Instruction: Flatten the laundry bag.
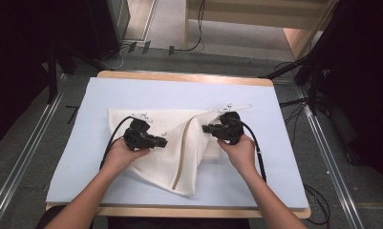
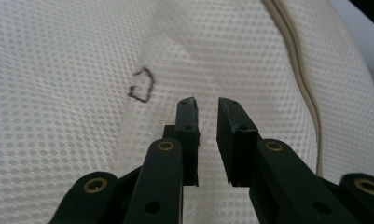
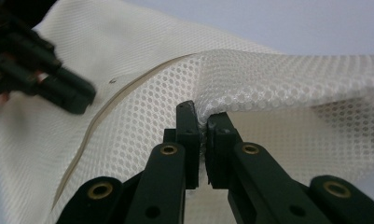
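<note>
The white mesh cloth (image 1: 179, 152) lies partly folded in the middle of my light blue surface (image 1: 74, 157), one flap turned over so its beige hem (image 1: 179, 162) runs diagonally toward me. My right tool (image 3: 202, 119) is clamped on a raised fold of the mesh near the cloth's far right corner, the fabric bunched between its jaws. My left tool (image 2: 207, 105) rests on the cloth's left part, jaws slightly parted with nothing pinched between them, just beside a small dark mark (image 2: 142, 85) on the fabric. My hands are well apart across the cloth.
</note>
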Available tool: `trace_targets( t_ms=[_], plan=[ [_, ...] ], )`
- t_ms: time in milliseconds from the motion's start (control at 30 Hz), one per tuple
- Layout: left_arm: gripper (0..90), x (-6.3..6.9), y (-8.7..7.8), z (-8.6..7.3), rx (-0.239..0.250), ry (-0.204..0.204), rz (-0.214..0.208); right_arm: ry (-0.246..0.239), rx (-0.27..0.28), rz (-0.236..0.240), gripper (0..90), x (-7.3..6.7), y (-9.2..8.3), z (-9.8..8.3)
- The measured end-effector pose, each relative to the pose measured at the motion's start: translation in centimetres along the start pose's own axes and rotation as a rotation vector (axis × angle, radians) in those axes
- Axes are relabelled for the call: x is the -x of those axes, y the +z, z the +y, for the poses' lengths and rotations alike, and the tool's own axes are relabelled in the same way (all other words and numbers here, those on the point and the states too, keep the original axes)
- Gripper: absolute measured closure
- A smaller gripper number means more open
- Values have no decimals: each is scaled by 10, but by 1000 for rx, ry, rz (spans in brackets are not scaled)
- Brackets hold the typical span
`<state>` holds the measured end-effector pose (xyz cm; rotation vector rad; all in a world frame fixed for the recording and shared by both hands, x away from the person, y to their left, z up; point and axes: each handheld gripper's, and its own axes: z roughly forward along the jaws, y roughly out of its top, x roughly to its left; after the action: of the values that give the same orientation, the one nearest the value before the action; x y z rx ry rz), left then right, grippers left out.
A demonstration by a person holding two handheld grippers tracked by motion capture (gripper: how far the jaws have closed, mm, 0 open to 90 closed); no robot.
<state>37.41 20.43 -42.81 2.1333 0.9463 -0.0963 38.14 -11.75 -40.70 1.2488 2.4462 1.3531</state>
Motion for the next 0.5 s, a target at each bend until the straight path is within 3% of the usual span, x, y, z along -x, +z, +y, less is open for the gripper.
trace_targets(
  t_ms=[33,100,133,300,467,500],
  plan=[
    [769,0,-6,3,26,-4,4,-15,8,8,867,-9,-16,-5],
    [758,-1,-9,5,39,-7,8,-16,10,13,866,-13,-21,-7],
    [753,-2,-14,9,63,-18,23,-28,13,15,865,-21,-32,-15],
    [732,-7,-18,18,72,-12,52,-38,13,31,860,-35,-46,-32],
    [653,-29,-17,30,56,-29,78,-50,-14,45,854,-50,-57,-54],
    [644,-41,-17,35,64,-45,93,-53,-20,49,854,-52,-59,-57]
  ],
)
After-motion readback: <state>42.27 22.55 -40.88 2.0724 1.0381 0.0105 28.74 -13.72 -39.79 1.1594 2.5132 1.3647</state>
